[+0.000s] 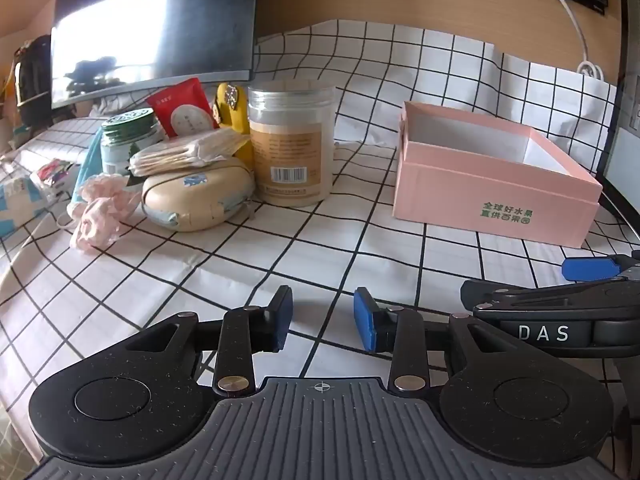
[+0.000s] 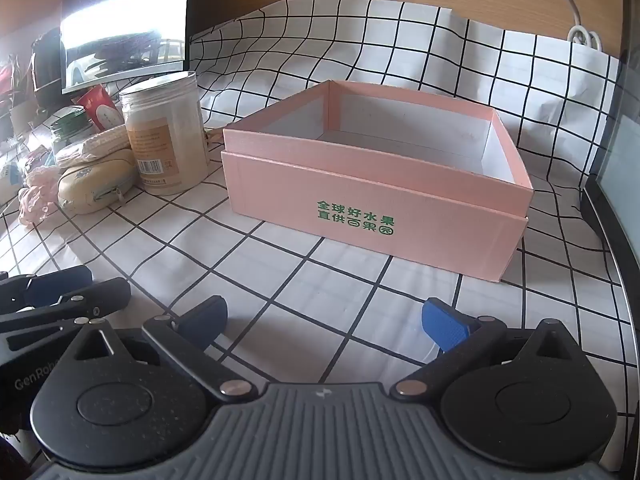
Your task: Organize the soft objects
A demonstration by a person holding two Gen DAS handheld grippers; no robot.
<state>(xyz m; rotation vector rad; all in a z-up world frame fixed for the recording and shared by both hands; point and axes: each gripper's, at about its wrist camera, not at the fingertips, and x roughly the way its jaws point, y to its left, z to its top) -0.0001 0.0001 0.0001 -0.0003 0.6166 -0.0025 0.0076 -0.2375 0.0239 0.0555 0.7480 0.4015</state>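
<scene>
White cloth with a black grid covers the table [image 1: 360, 240] and runs up the wooden wall behind it. We hold the left hand-held gripper [image 1: 322, 316] over bare cloth, its blue pads partly apart with nothing between them. Our right hand-held gripper [image 2: 324, 318] stands spread wide, also empty, low over the cloth. From the left wrist view, the soft things sit in a cluster at about ten o'clock: a pink scrunchie [image 1: 102, 210] at the left edge, a beige zip pouch [image 1: 198, 200] just beside it, and a packet of cotton pads [image 1: 188, 152] lying on top of the pouch. A clear jar [image 1: 292, 144] stands upright just right of the pouch. The pink box [image 2: 376, 184], open and empty, lies at twelve o'clock from the right gripper, well apart from the soft cluster.
</scene>
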